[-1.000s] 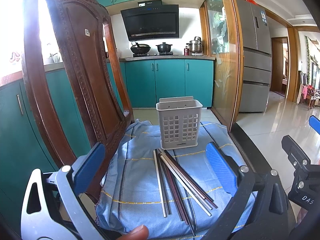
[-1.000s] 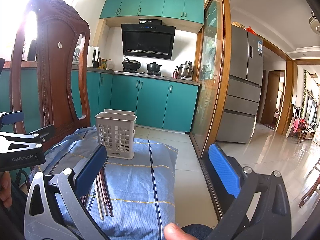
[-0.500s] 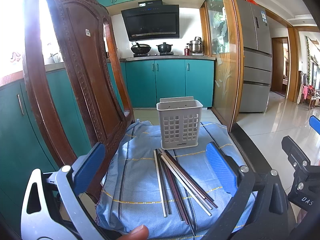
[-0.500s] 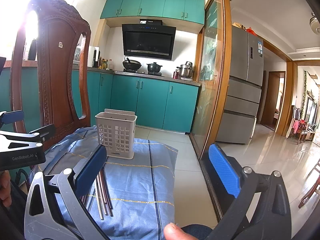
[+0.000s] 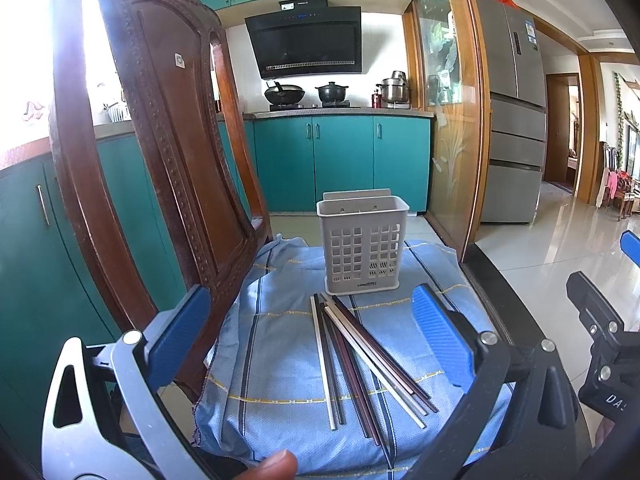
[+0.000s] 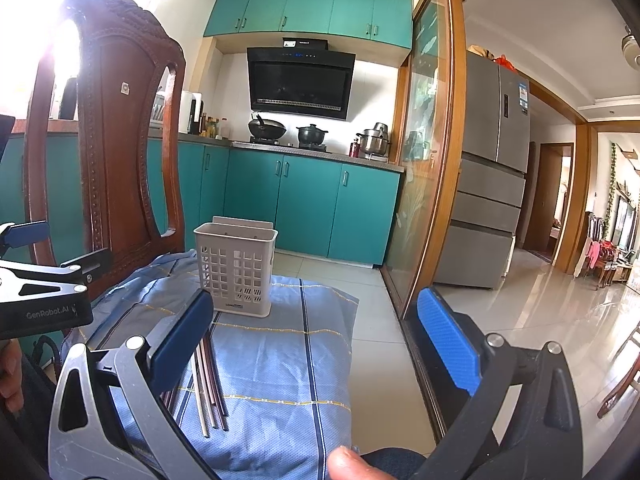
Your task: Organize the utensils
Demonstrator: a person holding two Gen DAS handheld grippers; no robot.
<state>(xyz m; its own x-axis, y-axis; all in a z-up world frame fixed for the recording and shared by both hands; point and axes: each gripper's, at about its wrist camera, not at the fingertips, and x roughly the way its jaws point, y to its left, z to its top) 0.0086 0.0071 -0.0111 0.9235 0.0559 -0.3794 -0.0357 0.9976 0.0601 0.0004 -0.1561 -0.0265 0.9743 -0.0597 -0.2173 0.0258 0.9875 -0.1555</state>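
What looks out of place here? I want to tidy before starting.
The chopsticks lie loose and fanned out on the blue cloth in front of the upright white holder, not inside it. Nothing looks spilled or damaged.

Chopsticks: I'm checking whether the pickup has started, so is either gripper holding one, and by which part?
Nothing is held. The left gripper and right gripper are both open and empty; the chopsticks lie on the blue cloth before the basket.
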